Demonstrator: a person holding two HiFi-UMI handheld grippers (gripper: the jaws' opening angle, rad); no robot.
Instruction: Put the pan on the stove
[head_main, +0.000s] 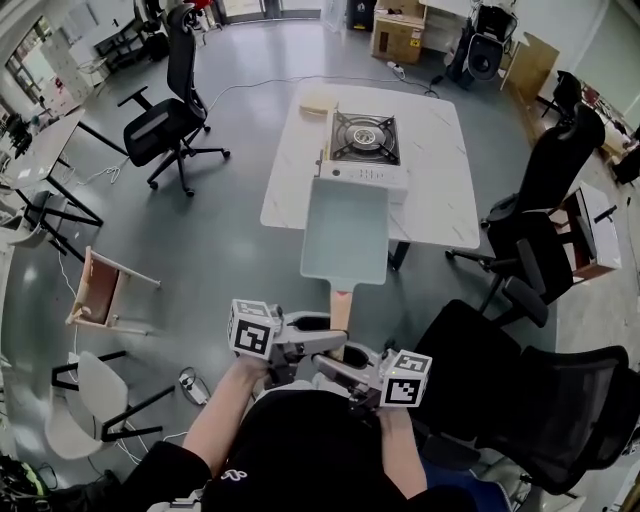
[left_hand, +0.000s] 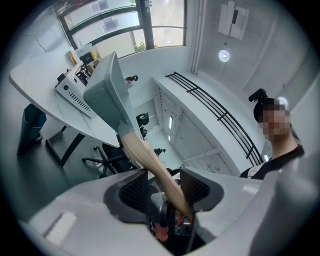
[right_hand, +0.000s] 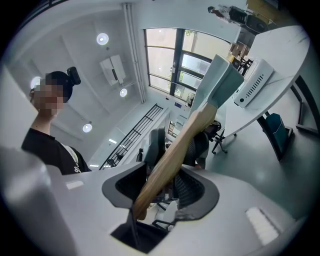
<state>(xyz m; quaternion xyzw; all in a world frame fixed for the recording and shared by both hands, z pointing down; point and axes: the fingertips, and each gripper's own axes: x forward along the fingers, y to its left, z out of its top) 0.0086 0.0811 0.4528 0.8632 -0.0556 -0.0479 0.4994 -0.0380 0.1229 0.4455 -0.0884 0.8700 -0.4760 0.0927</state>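
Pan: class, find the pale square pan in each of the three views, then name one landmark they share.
Head view: pan at centre, held in the air, wooden handle toward the person.
Left gripper view: pan upper left, handle running down to centre.
Right gripper view: pan upper right, handle running down to centre.
Shared landmark: the white stove, just beyond the pan in every view.

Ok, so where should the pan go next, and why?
Probably ease the pan forward, level: the left tool and right tool both clamp its wooden handle, but it hangs short of the stove, over the table edge.
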